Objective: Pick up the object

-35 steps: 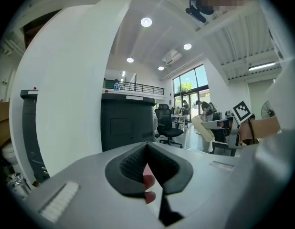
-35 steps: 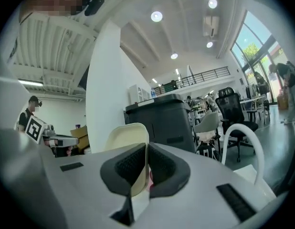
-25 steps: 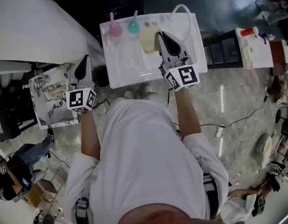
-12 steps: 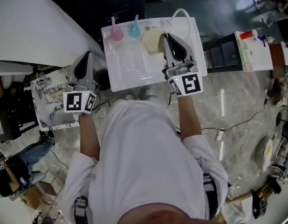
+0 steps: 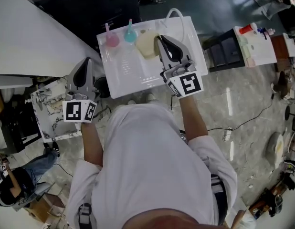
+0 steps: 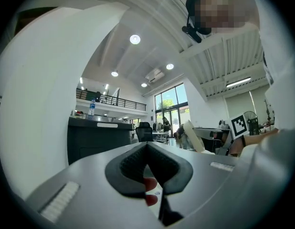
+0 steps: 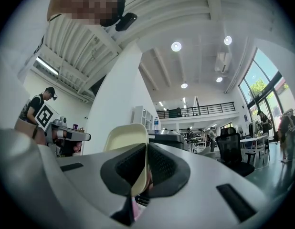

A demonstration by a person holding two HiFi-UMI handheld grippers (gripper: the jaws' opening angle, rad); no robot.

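The object, a cream dish point(image 5: 146, 44) with rounded corners, sits in the grip of the right hand-held gripper point(image 5: 160, 38) over the far part of the white surface point(image 5: 133, 78). In the right gripper view the dish point(image 7: 123, 140) stands on edge, and the right hand-held gripper point(image 7: 145, 149) has its jaws closed almost completely, pinching the thin rim between the dark pads. Most of the dish rises above and to the left of the jaws, with only the open room behind it.

Judged from this, the grasp is made and the dish looks tipped up off the surface. The head view looks straight down, so it cannot be told whether the dish has fully cleared the surface. What seems left is to raise it well clear and keep it steady; with such a narrow hold on the rim, it could pivot or slip.

Just beside the dish, toward the far left corner of the surface, stand a pink item point(image 5: 111, 39) and a teal item point(image 5: 130, 35), each with a thin stem. A white tube point(image 5: 178, 15) loops past the far edge.

The left hand-held gripper point(image 5: 86, 62) hangs off to the left over a marbled side stand point(image 5: 47, 116), well apart from the dish. Its jaws point(image 6: 147, 149) meet with nothing clamped between them.
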